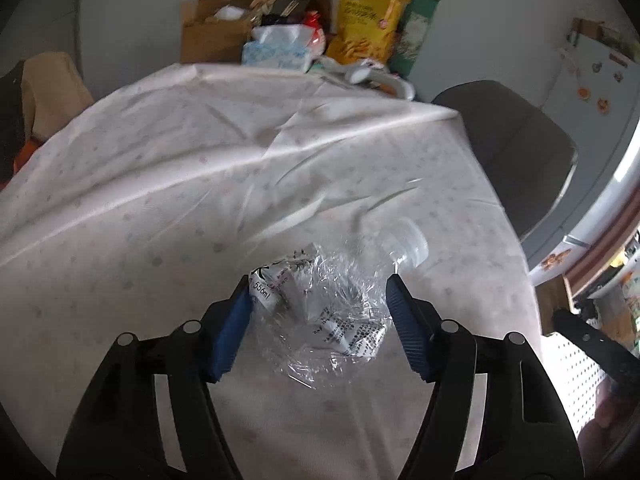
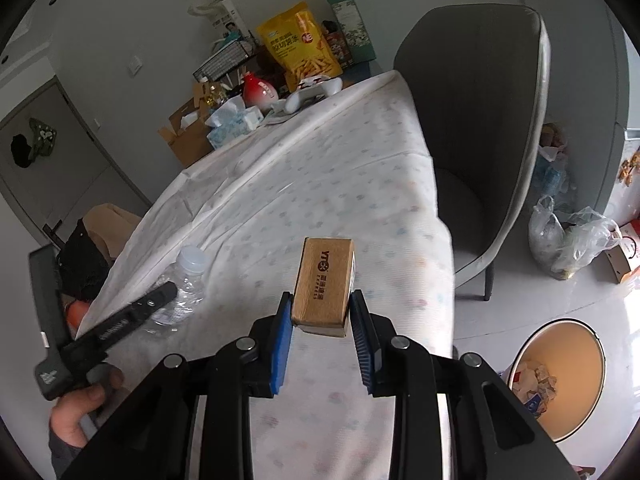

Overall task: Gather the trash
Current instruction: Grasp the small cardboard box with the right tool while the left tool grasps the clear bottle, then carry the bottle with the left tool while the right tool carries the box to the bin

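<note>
Both claws are working over the table [image 2: 320, 184]: left gripper [image 1: 318, 284] is pinching the crushed bottle [image 1: 332, 308] on its cloth, right gripper [image 2: 322, 298] is clamping a cardboard box [image 2: 324, 280] above it, trash bin [image 2: 560, 376] sitting beside the table.

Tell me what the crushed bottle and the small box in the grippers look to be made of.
Crushed bottle: thin clear plastic, glossy, creased with glints, printed label inside the folds. Small box: brown corrugated cardboard by its look, matte, with dark printed lettering.

Both grippers: black plastic linkage arms, round silver pivot screws, ribbed blue pads [image 1: 230, 332]. Left gripper [image 2: 160, 296] has white lettering along its finger; left hand [image 2: 78, 408] on grey handle.
</note>
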### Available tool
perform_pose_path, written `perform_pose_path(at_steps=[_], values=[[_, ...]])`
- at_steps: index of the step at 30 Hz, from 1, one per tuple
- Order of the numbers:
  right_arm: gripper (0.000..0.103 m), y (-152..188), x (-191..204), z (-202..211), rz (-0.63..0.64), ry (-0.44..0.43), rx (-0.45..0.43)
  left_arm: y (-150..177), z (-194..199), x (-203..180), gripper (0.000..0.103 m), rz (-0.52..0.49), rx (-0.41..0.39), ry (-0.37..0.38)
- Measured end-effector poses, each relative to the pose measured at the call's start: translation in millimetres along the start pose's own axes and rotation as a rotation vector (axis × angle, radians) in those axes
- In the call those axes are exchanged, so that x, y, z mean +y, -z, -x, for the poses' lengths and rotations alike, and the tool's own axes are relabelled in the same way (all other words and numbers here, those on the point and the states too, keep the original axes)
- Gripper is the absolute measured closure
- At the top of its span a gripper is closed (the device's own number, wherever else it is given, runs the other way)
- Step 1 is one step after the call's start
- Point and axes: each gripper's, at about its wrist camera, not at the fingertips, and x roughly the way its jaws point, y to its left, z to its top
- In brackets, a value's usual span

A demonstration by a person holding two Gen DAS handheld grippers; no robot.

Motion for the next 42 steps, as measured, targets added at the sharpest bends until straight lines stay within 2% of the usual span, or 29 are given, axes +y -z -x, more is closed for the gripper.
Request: perform_pose_path(at_steps=[7,12,17,23,29,36,42], values=[[0.074,0,-10,9,-0.011,0.018,-0.013,2,2,-6,0.061,0.024,0.002,0.053],[0.074,0,-17,9,-0.028,0.035,-0.015,-2,21,-10,0.061,0.038,-0.062,0.140],[0.074,-1,-26,22,-0.033,0.047,-0.045,-8,31,-27,0.061,0.013,-0.081,0.184],[0.074,-5,-57,42,-0.068,0.084,-0.086,-15,26,-69,0.061,-0.043,-0.076,0.238],[0.074,-4,-103,65,-0.127,0.154,-0.120,-13,17,-125,0.061,-0.127,-0.051,0.304],[0.074,11,-166,83,-0.220,0.254,-0.128,-2,1,-193,0.061,-0.244,-0.001,0.351],[0.074,29,-210,88,-0.295,0.309,-0.116,5,-12,-237,0.061,-0.303,0.049,0.394]])
